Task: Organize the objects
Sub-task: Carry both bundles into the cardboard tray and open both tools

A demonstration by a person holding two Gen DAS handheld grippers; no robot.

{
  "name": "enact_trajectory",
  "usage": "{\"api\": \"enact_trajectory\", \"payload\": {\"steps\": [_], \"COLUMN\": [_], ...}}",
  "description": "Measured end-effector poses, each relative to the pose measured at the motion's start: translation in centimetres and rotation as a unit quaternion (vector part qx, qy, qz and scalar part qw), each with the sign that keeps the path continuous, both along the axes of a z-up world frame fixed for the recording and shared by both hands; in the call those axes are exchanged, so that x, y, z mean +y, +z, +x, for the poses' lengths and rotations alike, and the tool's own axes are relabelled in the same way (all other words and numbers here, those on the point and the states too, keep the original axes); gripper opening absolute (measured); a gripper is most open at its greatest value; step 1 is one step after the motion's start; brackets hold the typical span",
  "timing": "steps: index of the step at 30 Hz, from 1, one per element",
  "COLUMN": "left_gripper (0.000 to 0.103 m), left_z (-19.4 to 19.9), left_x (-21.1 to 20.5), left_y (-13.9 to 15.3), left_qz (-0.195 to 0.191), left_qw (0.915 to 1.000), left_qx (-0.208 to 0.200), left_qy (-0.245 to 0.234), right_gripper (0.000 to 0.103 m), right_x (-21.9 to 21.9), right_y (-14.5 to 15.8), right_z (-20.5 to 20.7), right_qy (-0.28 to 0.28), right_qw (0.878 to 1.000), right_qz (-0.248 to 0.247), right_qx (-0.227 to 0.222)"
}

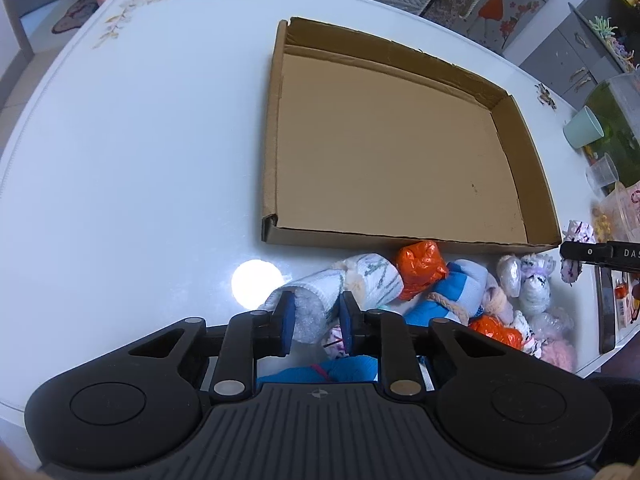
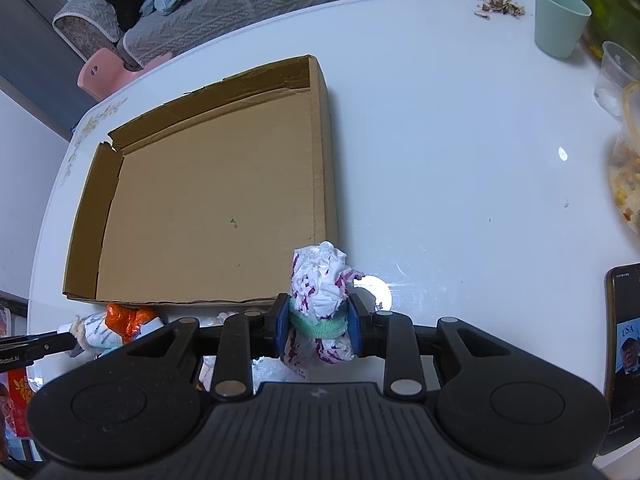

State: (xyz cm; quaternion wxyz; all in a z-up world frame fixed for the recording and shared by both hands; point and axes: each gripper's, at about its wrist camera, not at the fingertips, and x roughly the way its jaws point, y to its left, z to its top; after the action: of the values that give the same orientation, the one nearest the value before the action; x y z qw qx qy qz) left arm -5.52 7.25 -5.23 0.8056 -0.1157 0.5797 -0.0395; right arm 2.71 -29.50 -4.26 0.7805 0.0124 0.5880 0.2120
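Observation:
A shallow open cardboard box [image 1: 400,238] [image 2: 324,160] lies on the white table, with nothing inside it. In front of it is a pile of small bundles: an orange plastic bag [image 1: 420,268], a blue and white roll [image 1: 452,292] and several pale wrapped ones. My left gripper [image 1: 317,318] is shut on the bubble-wrapped end of a white patterned roll [image 1: 360,280] at the pile's left edge. My right gripper [image 2: 320,320] is shut on a white and purple bundle [image 2: 320,276] with a green band, held above the table beside the box's near right corner.
A mint cup [image 2: 560,20], a clear plastic cup [image 2: 616,76] and a bag of food [image 2: 628,184] stand along the table's right side. A phone [image 2: 624,356] lies at the near right edge. Seed shells [image 2: 500,4] are scattered at the back.

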Motion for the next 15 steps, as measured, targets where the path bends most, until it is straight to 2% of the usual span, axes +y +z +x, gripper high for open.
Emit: {"api": "enact_trajectory", "payload": {"steps": [7, 11, 15], "left_gripper": [0.027, 0.027, 0.027], "left_z": [-0.6, -0.5, 0.4], "left_x": [0.8, 0.9, 0.9], "left_y": [3.3, 6.3, 9.5], "left_qz": [0.009, 0.014, 0.012], "left_qw": [0.9994, 0.9964, 0.9889], "left_qx": [-0.034, -0.082, -0.148], "left_qy": [-0.007, -0.013, -0.009], "right_gripper": [0.027, 0.027, 0.027], "right_x": [-0.4, -1.0, -0.7], "right_y": [0.8, 2.0, 2.4], "right_z": [-0.2, -0.6, 0.6], "right_qy": [0.001, 0.003, 0.009], "right_qw": [1.000, 0.999, 0.998], "right_qz": [0.008, 0.016, 0.032], "right_qx": [-0.013, -0.028, -0.062]}}
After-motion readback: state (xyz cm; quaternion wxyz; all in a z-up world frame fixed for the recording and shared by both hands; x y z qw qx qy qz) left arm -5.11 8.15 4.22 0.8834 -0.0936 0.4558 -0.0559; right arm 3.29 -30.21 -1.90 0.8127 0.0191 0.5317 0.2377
